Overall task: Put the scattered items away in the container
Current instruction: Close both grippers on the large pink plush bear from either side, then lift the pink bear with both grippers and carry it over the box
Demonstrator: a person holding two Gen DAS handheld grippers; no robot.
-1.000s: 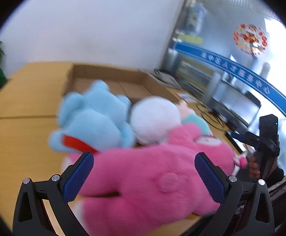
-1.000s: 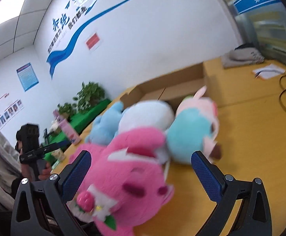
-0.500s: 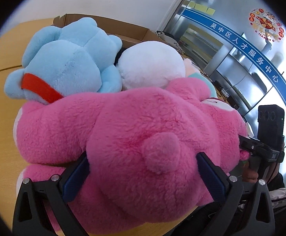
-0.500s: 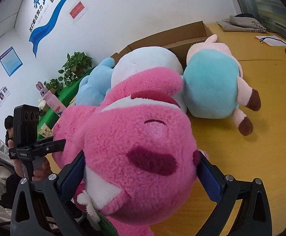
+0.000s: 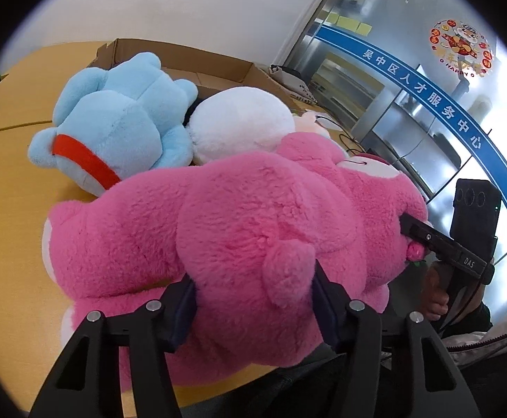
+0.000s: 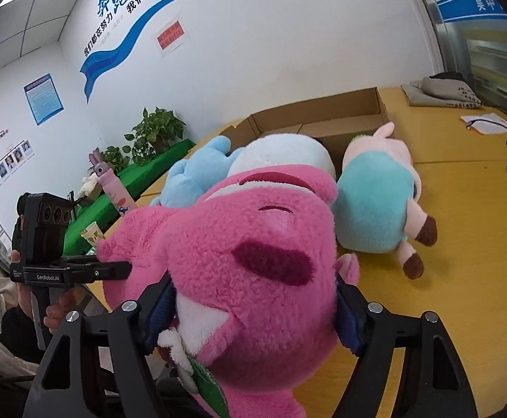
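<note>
- Here, the left gripper point(image 5: 253, 299) has its fingers point(image 5: 185, 310) pressed into the rear of the pink plush bear point(image 5: 239, 216), clamped either side of its small tail.
- The right gripper point(image 6: 253, 310) has its fingers point(image 6: 345, 313) clamped on the same bear's head point(image 6: 250, 278), one pad at each cheek.
- The bear lies at the near edge of the yellow table point(image 6: 469, 261).
- Behind it, touching, lie a light blue plush point(image 5: 114, 129) with a red band and a white plush point(image 5: 239, 122).
- A teal-and-pink plush point(image 6: 375, 205) lies just beside the bear's head, on the table.
- The open cardboard box point(image 6: 323, 118) stands behind the toys.
- A grey cloth bag point(image 6: 441, 94) and papers point(image 6: 486, 122) lie farther back on the table.
</note>
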